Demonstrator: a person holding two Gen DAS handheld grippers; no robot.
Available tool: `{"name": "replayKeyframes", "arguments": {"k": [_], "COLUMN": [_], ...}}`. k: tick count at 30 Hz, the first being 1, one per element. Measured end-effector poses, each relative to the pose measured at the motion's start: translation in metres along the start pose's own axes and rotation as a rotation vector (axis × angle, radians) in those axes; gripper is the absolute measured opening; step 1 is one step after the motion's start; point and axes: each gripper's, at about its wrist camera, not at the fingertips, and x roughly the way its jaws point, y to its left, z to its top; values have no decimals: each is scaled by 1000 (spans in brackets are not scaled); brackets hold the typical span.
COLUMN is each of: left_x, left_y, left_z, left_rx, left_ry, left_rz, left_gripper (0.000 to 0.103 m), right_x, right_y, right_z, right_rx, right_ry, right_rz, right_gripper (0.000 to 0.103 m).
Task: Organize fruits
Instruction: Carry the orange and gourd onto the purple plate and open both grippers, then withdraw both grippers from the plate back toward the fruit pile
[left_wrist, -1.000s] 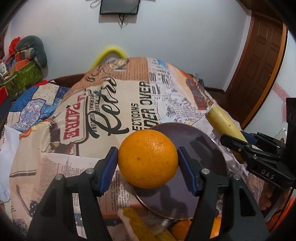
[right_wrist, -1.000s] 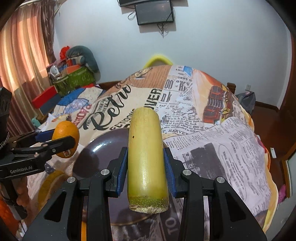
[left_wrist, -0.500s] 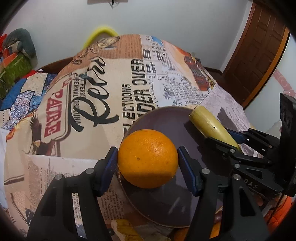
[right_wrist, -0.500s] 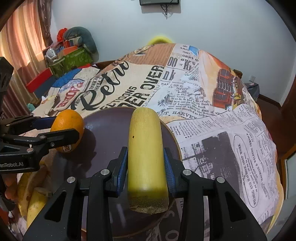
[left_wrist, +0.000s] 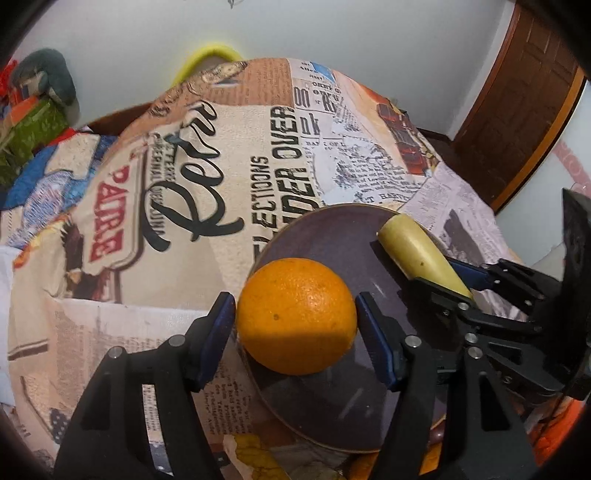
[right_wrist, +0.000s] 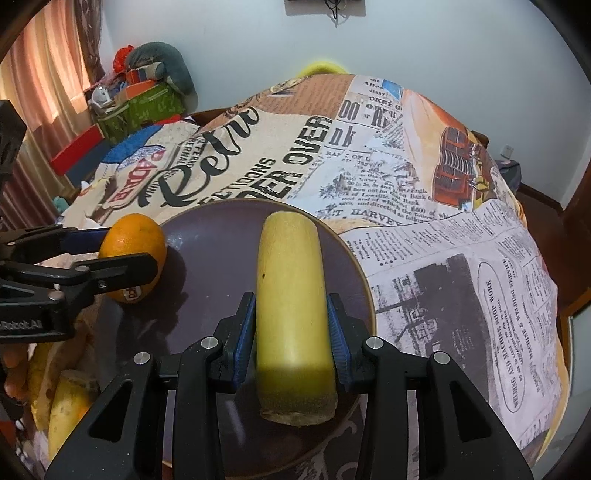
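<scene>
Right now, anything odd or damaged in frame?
The yellow fruit in the right gripper is cut flat at its near end, showing rough flesh. The orange in the left gripper looks intact; nothing spilled on the plate.

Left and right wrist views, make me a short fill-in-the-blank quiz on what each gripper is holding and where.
1. The left gripper has its jaws shut on the ____.
2. The right gripper grips a long yellow ____.
3. Both fruits are over the round dark ____.
4. The plate sits on a tablecloth printed like old ____.

Missing words: orange; banana; plate; newspaper
</scene>
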Motion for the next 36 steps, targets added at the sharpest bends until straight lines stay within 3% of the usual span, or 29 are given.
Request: {"name": "replayKeyframes", "arguments": {"k": [10,24,26,29,31,36], "left_x": [-30,-129,-145,-167,-182,-203], "left_y": [-4,-14,-16,-20,-22,-24], "left_z": [-5,-28,-36,-49,-60,-83], "left_rx": [-12,8,10,13,25,32], "left_ry": [-83,-214,-234,-288,-325,-332], "left_rz": [28,37,40,55,71,69], "left_gripper": [71,72,75,92,93,94], "right_x": [-35,-114,-128,-145,-154,-170], "right_y": [4,17,21,29,34,48], "right_z": [1,-11,-17,-26,-33,-54], "right_rx": [1,29,29,28,29,25], "right_ry": [-70,-193,-215,-242,-256,-281], "right_rz": [-27,-34,-34,-38,-43,-61], "right_gripper": [46,55,58,61,67,83]}}
